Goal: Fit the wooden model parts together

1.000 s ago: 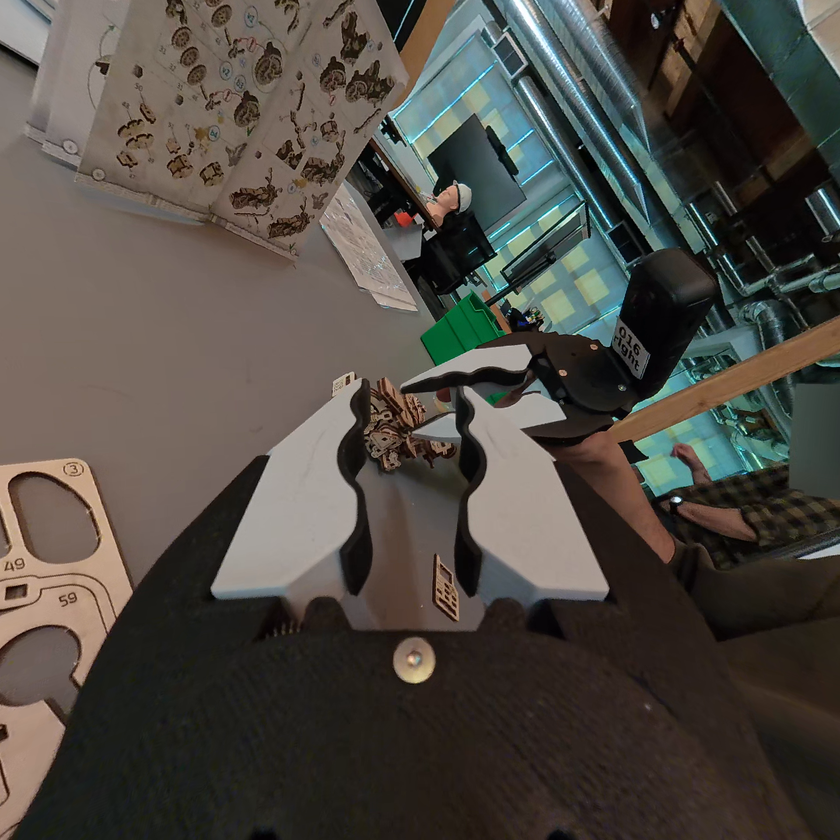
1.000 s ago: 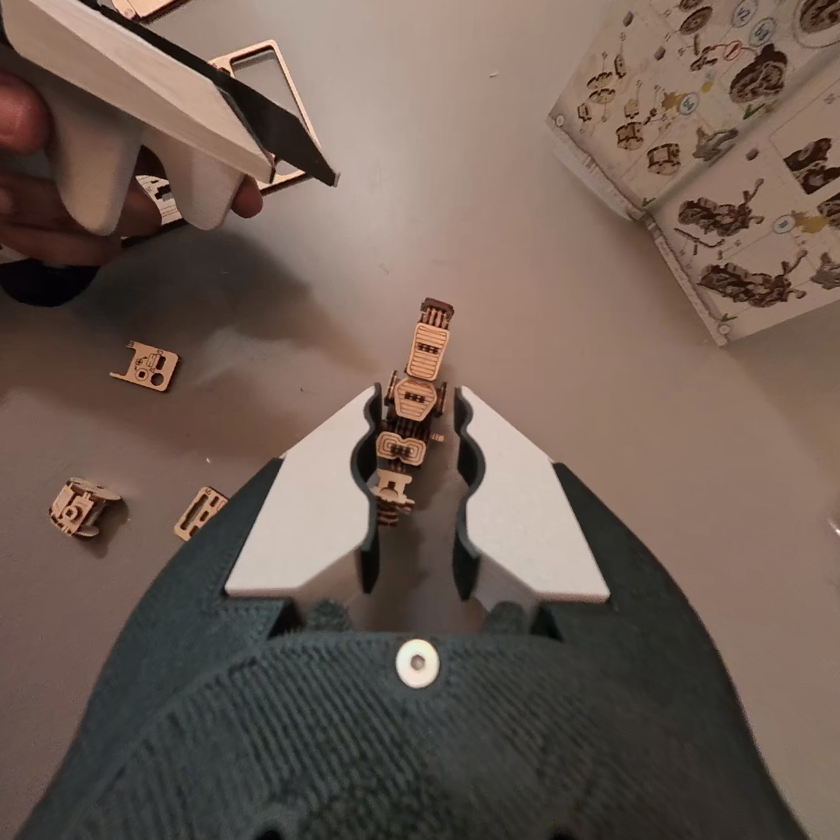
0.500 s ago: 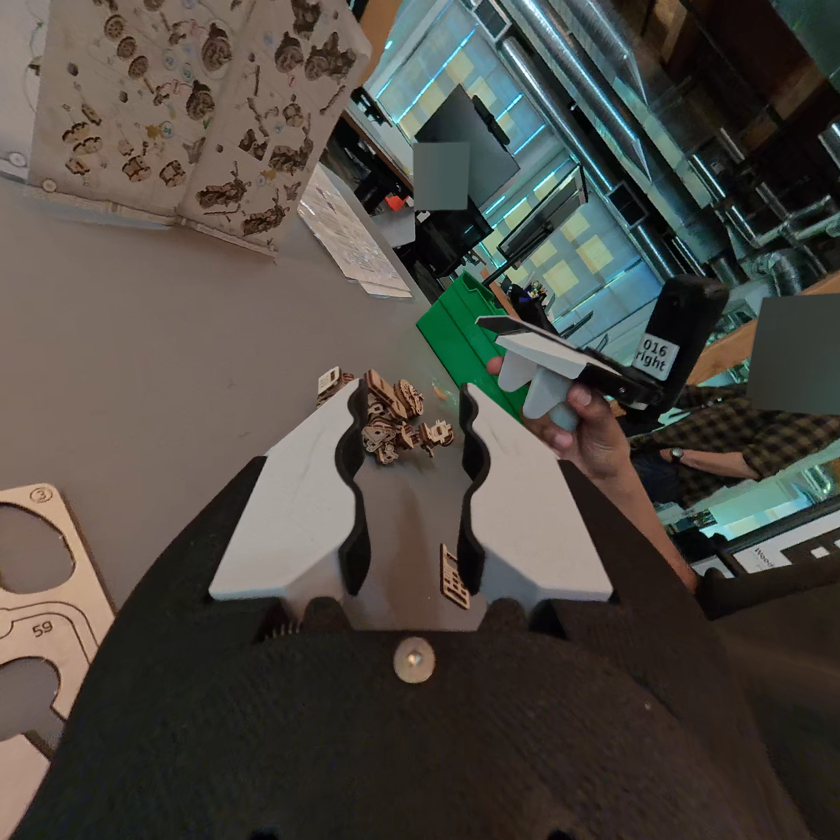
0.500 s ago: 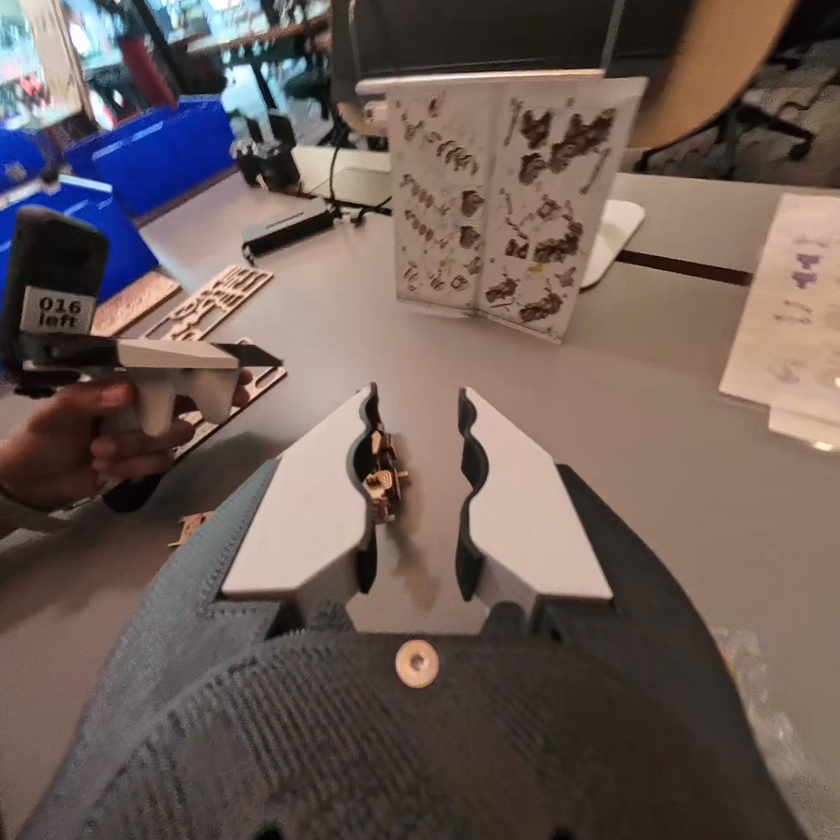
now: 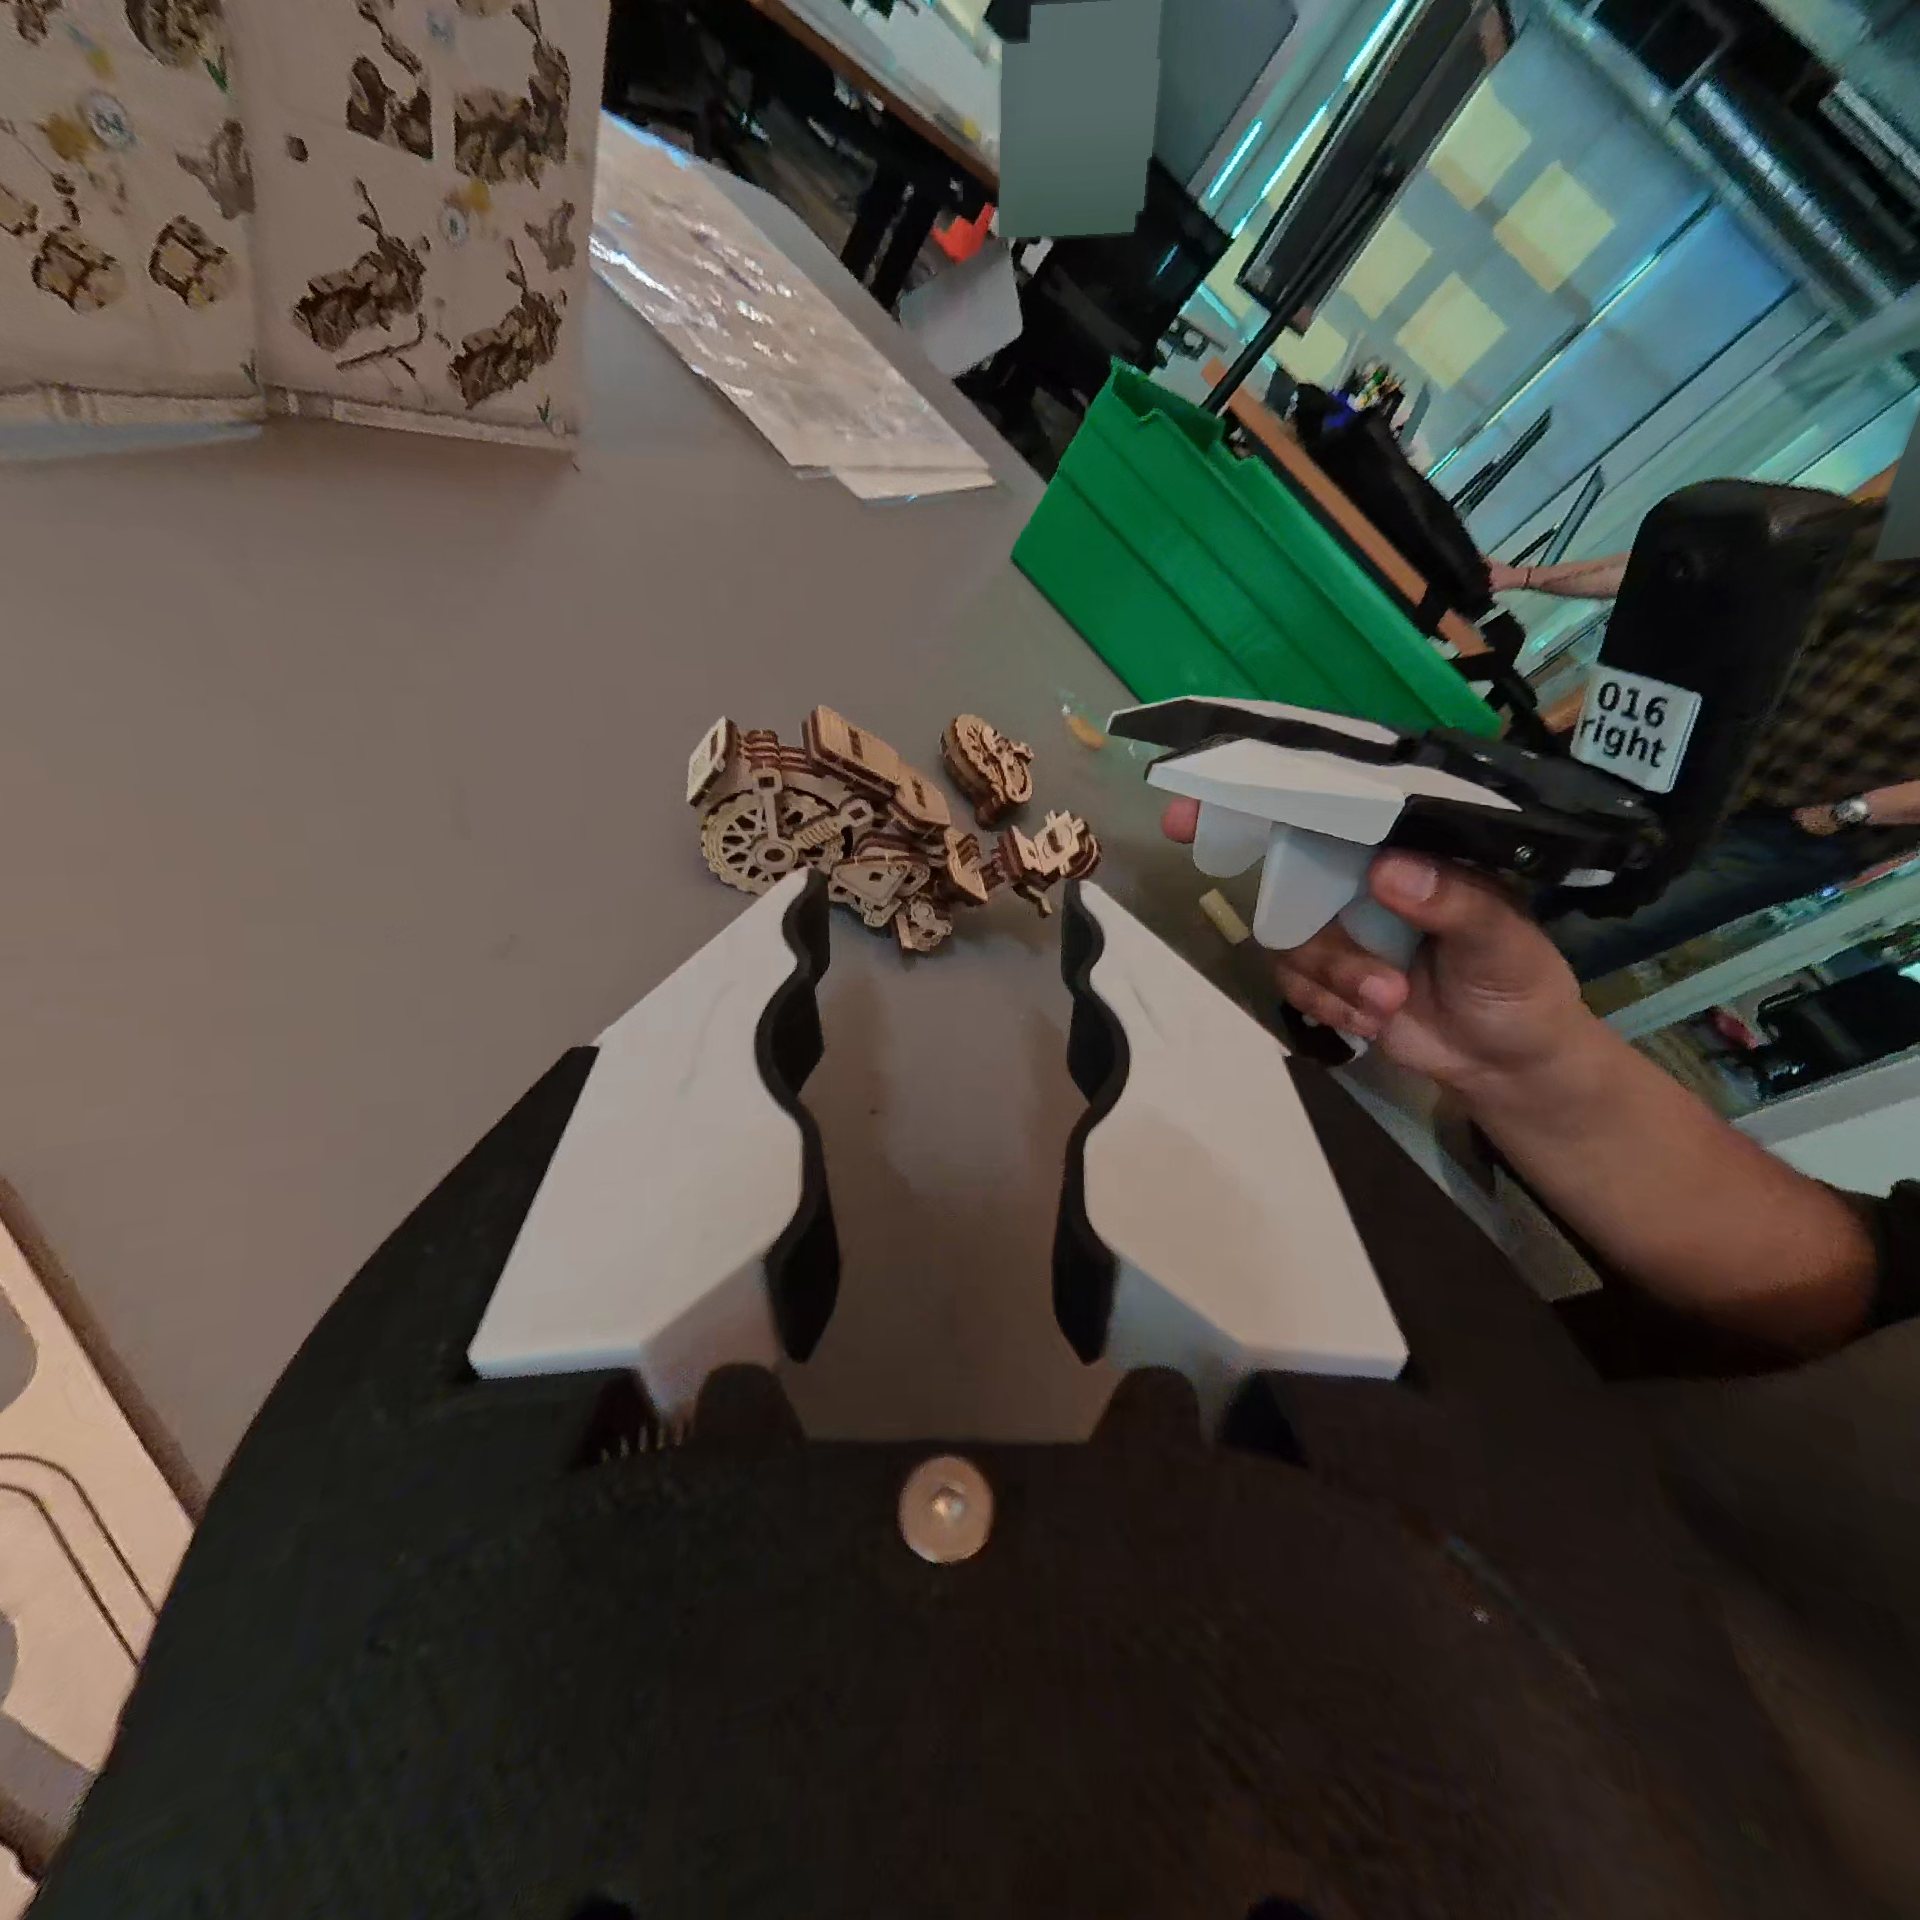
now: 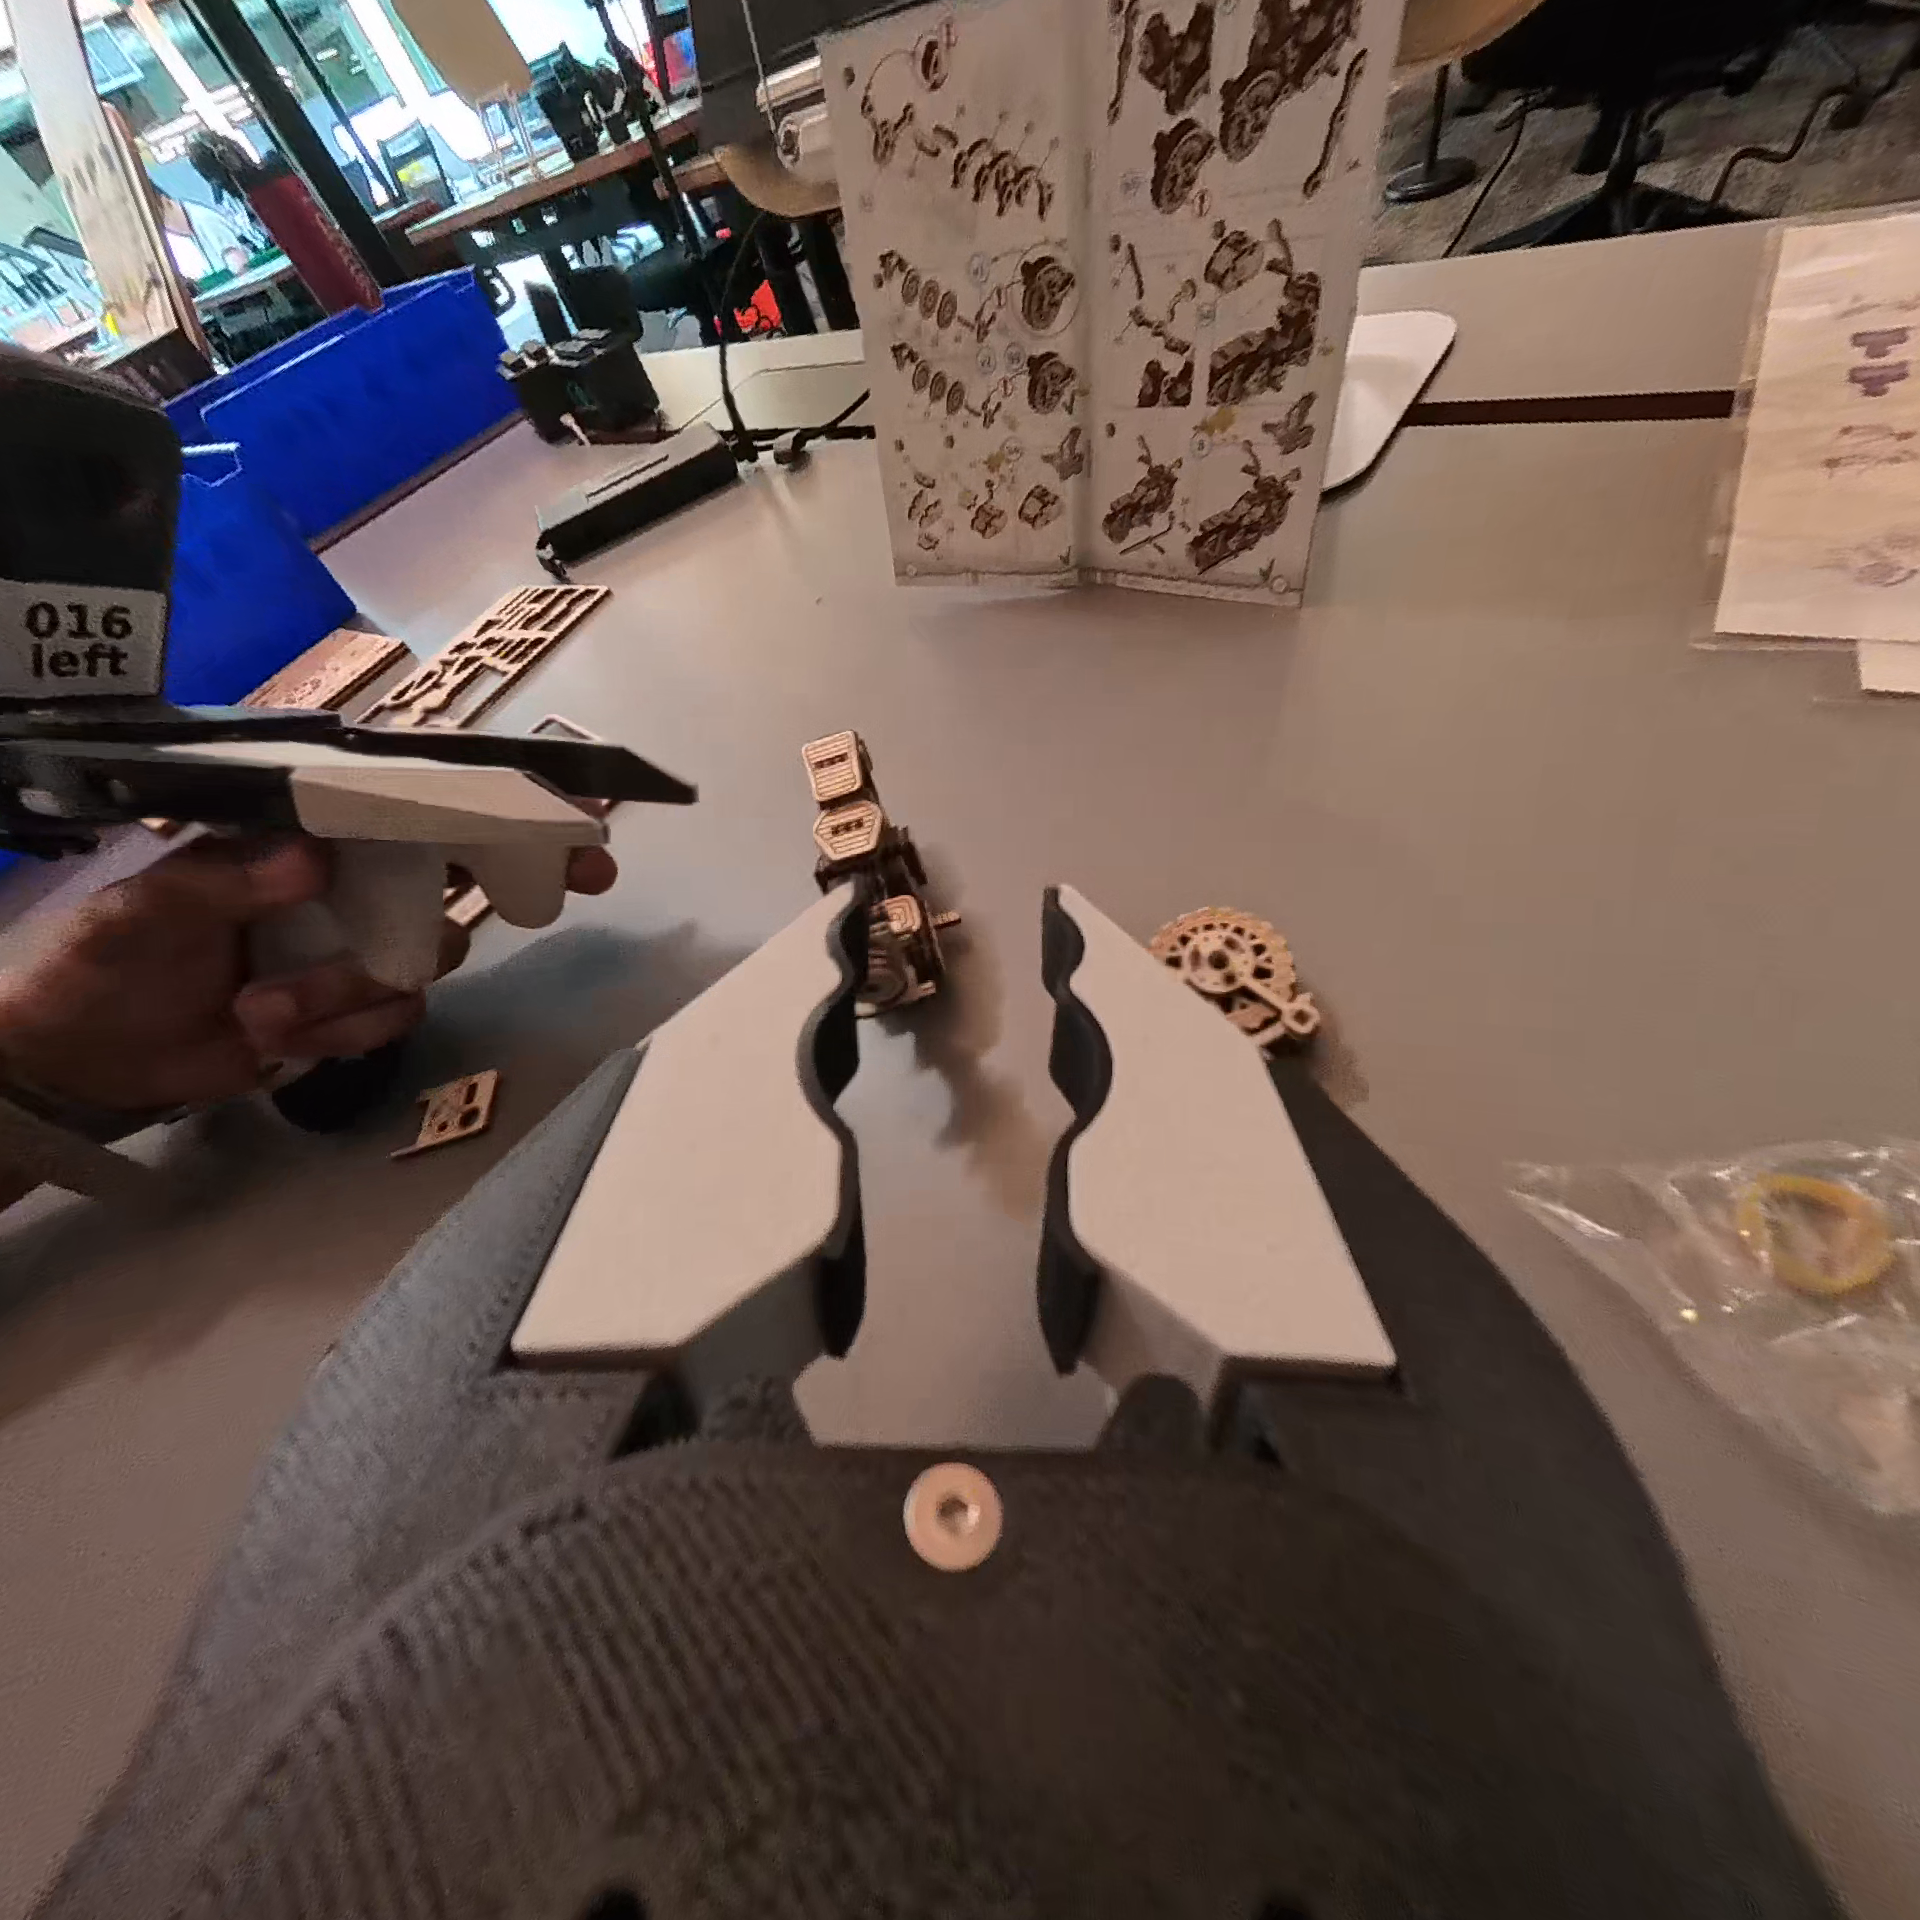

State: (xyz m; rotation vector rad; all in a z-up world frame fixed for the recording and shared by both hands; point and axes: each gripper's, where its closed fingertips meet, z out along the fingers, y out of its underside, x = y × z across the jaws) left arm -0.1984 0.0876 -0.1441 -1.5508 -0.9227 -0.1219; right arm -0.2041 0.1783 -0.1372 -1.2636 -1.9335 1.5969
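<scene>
The part-built wooden model (image 5: pixel 821 810), with a spoked wheel, lies on its side on the grey table (image 5: pixel 312 727) just beyond my left gripper (image 5: pixel 940 904), which is open and empty. A small round wooden part (image 5: pixel 987 758) lies behind the model. My right gripper (image 6: pixel 951 909) is open and empty. The model (image 6: pixel 883 904) sits on the table at its left fingertip (image 6: pixel 847 914), and a gear-like part (image 6: pixel 1236 971) lies by its right finger. Each gripper also shows edge-on in the other's view: the right one (image 5: pixel 1127 727) and the left one (image 6: pixel 644 805).
An instruction booklet (image 6: pixel 1101 312) stands at the back of the table. Cut-out wooden sheets (image 6: pixel 478 655) lie at the left, and a small flat part (image 6: pixel 452 1112) lies near the hand. A plastic bag with a yellow band (image 6: pixel 1808 1236) lies at the right. A green bin (image 5: pixel 1195 582) stands beyond the table edge.
My right gripper has tilted up from looking straight down at the model to near level and drawn back from it. The left view has closed in on the model, and a small flat part left its view.
</scene>
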